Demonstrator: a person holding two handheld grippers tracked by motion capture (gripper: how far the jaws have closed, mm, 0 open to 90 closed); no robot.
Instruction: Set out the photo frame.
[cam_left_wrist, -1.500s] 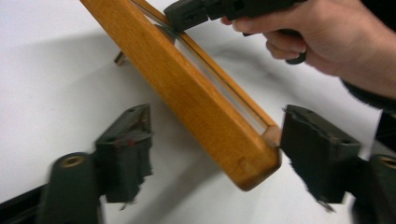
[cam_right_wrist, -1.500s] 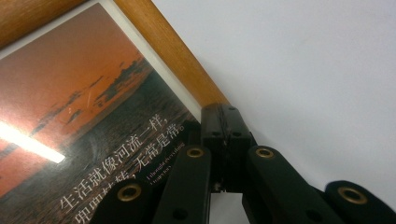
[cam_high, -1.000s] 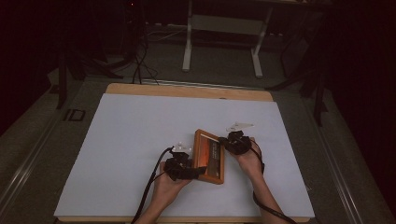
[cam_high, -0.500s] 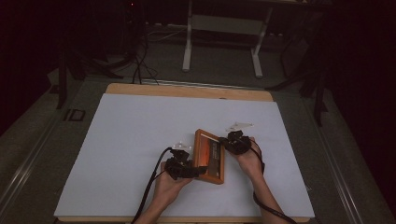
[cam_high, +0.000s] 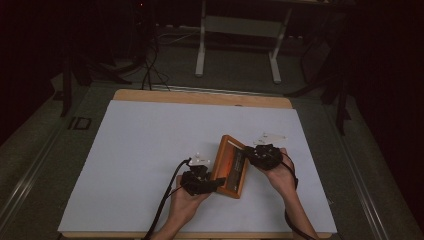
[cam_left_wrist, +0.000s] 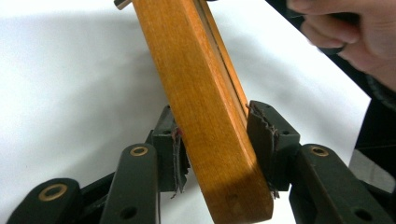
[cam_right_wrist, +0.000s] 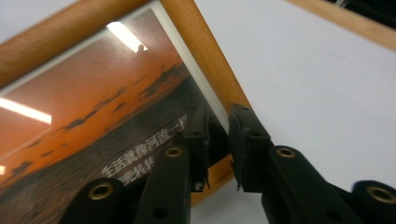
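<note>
A: Item one, left claw (cam_high: 216, 181). State?

B: Jaws have just been closing, with the near long edge of the wooden picture frame (cam_high: 231, 166) between them. In the left gripper view the claw (cam_left_wrist: 215, 144) straddles that edge: the pad on the left side of that view lies against the wood, and the pad on the right side sits at the frame's front lip. Reads as a grip on the frame.

A: Item two, right claw (cam_high: 247, 152).

B: Jaws have just been opening. In the right gripper view the claw (cam_right_wrist: 218, 140) stands narrow around the frame's side rail (cam_right_wrist: 205, 56), one finger (cam_right_wrist: 198, 140) over the glass, the other outside the rail. Whether the pads press on the wood, I cannot tell.

A: Item three, the frame itself.

B: Orange-brown wood, rounded corners, glazed. It holds a print of an orange sunset sky over dark water, with a line of white characters low down; ceiling lights reflect in the glass. It sits right of centre near the desk's front edge, tilted up between the two claws.

A: Item four, surface and room.

B: White sheet over a wood-edged desk (cam_high: 150, 135). Dark room behind, a white metal stand (cam_high: 237, 30) and loose cables (cam_high: 147, 60) on the floor.
</note>
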